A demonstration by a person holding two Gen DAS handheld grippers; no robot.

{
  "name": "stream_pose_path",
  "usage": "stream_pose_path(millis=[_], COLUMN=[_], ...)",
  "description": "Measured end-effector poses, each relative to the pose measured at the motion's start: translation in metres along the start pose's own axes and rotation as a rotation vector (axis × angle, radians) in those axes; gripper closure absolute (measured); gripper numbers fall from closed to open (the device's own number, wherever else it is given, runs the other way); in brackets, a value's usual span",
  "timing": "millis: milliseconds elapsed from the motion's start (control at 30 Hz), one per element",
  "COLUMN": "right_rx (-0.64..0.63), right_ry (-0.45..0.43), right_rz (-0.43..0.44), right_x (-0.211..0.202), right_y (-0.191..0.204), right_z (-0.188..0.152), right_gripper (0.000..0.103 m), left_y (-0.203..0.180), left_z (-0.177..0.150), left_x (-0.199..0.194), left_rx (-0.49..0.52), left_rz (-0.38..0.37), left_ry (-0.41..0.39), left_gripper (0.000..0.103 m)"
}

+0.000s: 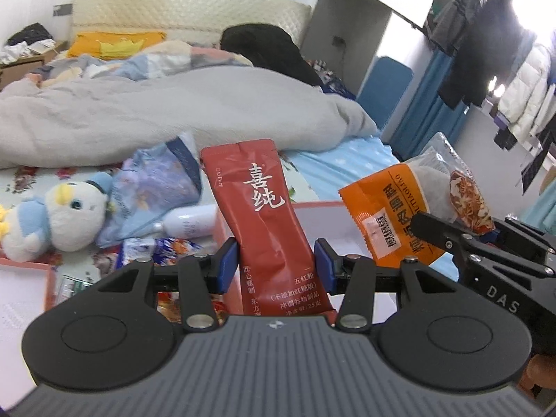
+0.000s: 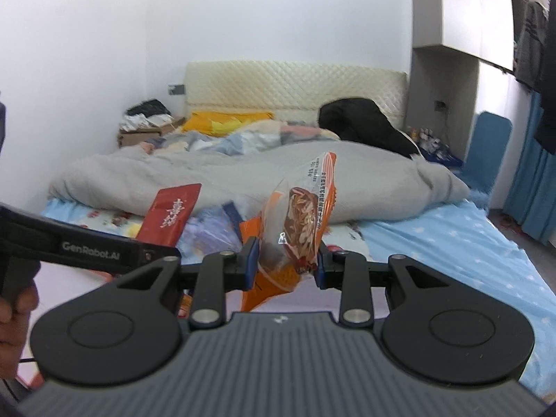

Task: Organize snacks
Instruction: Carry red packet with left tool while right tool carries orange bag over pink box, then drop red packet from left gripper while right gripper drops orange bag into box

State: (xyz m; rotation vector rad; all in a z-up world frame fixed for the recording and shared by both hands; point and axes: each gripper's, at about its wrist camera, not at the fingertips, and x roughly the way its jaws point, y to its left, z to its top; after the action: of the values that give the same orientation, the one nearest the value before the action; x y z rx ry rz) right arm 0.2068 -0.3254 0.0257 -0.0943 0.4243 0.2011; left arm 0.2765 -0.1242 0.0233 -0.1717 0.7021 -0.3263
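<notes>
- The left gripper [image 1: 276, 264] pinched a red powder sachet [image 1: 267, 222] near its lower end, upright above the pink-rimmed box [image 1: 312, 206].
- The right gripper [image 2: 287, 264] clamped an orange snack packet [image 2: 299, 229].
- Both looked light, floppy and slick; gripping low, near the sealed edge, seemed safest.

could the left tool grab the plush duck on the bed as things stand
Probably not yet: the left tool is shut on the red sachet, so its jaws are full. The plush duck itself lies uncovered, off to its left.
</notes>
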Motion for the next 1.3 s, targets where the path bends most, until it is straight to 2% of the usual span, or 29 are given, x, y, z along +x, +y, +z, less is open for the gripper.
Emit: stream_pose_path(millis=[367,633,867,900,933,967,1033,1067,1300], right_rx=[0.082,0.117,0.131,0.133,0.139,0.15,0.176,0.181,0.177], right_ry=[0.24,0.362,0.382,0.382,0.383,0.384,0.38,0.371,0.317], right_rz=[-0.033,-0.04,-0.045,-0.044,-0.045,-0.045,-0.05,-0.053,-0.056], right_x=[0.054,0.072,0.077,0.077,0.078,0.079,0.079,0.079,0.068], right_y=[-0.046,-0.063,-0.072,-0.072,-0.073,-0.075,-0.079,-0.081,-0.08], right_z=[-0.043,-0.073,-0.081,-0.081,-0.081,-0.081,-0.081,-0.08,-0.069], right_gripper=[0.069,0.068,0.067,0.065,0.064,0.061,0.036,0.034,0.034], left_y=[-0.029,-0.035,-0.034,-0.034,-0.034,-0.034,-0.033,-0.032,-0.027], left_z=[-0.013,-0.019,-0.025,-0.025,-0.025,-0.024,-0.024,-0.024,-0.02], left_x=[0.073,0.108,0.117,0.118,0.117,0.117,0.113,0.113,0.096], left_rx=[0.047,0.037,0.027,0.031,0.035,0.037,0.035,0.032,0.026], left_rz=[-0.028,-0.037,-0.037,-0.032,-0.027,-0.02,-0.023,-0.029,-0.031], left_ry=[0.134,0.223,0.248,0.247,0.246,0.242,0.222,0.22,0.181], left_gripper=[0.05,0.049,0.048,0.046,0.037,0.025,0.022,0.022,0.022])
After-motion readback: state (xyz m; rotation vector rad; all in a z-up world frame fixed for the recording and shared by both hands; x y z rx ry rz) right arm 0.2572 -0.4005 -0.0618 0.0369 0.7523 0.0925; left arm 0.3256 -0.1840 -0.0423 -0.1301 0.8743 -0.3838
